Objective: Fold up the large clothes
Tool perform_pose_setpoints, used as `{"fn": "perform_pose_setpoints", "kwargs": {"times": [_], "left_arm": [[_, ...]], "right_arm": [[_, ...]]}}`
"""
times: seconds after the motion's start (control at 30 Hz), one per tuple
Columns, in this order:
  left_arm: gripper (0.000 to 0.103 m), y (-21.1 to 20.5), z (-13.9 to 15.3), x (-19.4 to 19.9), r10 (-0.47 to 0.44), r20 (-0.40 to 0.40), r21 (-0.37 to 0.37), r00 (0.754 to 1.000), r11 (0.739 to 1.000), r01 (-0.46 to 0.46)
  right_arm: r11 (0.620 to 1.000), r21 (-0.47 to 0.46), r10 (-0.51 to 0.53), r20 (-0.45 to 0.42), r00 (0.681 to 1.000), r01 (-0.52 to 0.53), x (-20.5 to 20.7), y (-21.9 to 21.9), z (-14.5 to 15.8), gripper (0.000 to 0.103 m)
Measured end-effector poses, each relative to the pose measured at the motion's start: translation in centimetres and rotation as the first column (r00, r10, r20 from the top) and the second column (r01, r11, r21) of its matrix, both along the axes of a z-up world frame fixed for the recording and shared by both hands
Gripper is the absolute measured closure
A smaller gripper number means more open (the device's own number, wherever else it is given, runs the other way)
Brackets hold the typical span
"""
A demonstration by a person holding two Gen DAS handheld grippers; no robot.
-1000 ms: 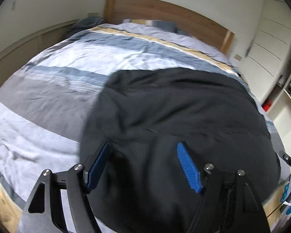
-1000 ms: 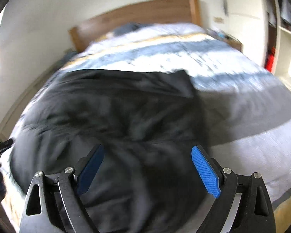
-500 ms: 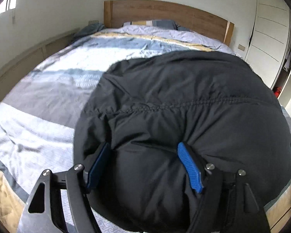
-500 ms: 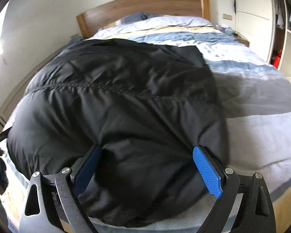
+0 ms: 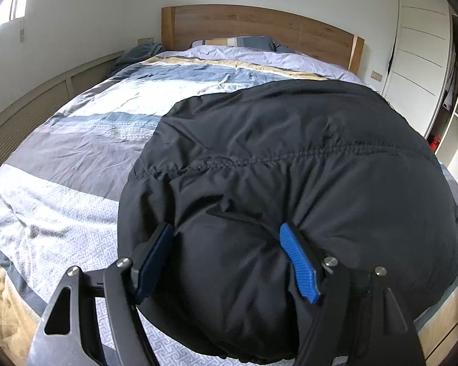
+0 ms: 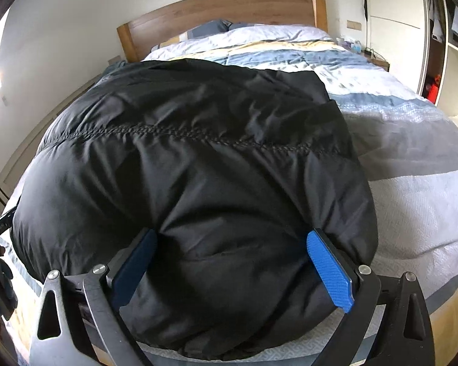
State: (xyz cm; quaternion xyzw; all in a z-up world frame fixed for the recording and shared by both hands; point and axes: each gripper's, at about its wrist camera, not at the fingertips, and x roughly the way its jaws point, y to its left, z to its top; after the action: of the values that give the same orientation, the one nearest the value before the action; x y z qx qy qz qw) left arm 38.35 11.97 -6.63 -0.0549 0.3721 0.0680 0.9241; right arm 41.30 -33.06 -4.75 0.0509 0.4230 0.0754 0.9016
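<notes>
A puffy black down jacket (image 5: pixel 290 158) lies on the striped bed, folded into a thick block with a stitched seam across it; it also fills the right wrist view (image 6: pixel 198 152). My left gripper (image 5: pixel 226 259) is open, its blue pads astride the jacket's near left edge with fabric bulging between them. My right gripper (image 6: pixel 232 268) is open too, its pads wide apart around the jacket's near right edge. Neither gripper has its pads pinched together on the fabric.
The bed (image 5: pixel 76 152) has a blue, grey and yellow striped duvet and a wooden headboard (image 5: pixel 259 27) with pillows. White wardrobe doors (image 5: pixel 418 61) and open shelves stand to the right. A low panelled wall ledge (image 5: pixel 30 106) runs along the left.
Both grippers came down and forward to the jacket's near edge, so the jacket now bulges between the open pads. The views have steadied since the blurred earlier frames.
</notes>
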Motion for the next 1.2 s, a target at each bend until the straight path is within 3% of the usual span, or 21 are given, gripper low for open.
{"fn": "perform_pose_setpoints", "kwargs": {"times": [0.6,0.87,1.1,1.2], "left_arm": [[0.031,-0.7,0.2,-0.4,-0.002,-0.091,0.057,0.996,0.998,0.007],[0.031,3.5,2.3,-2.9,0.025,-0.075,-0.044,0.997,0.999,-0.029],[0.031,10.1,3.6,-4.5,0.153,-0.074,-0.111,0.985,0.981,-0.161],[0.031,11.4,3.5,-3.5,0.129,-0.079,-0.159,0.989,0.977,-0.140]], "right_arm": [[0.999,0.004,-0.051,-0.063,0.997,0.051,-1.5,-2.7,-0.1,0.006],[0.993,0.037,-0.111,-0.044,0.993,0.113,-3.5,-5.9,1.4,0.001],[0.981,0.050,-0.186,-0.028,0.982,0.187,-4.7,-9.9,2.4,0.000],[0.978,0.056,-0.199,-0.032,0.979,0.201,-4.6,-10.9,2.4,0.000]]}}
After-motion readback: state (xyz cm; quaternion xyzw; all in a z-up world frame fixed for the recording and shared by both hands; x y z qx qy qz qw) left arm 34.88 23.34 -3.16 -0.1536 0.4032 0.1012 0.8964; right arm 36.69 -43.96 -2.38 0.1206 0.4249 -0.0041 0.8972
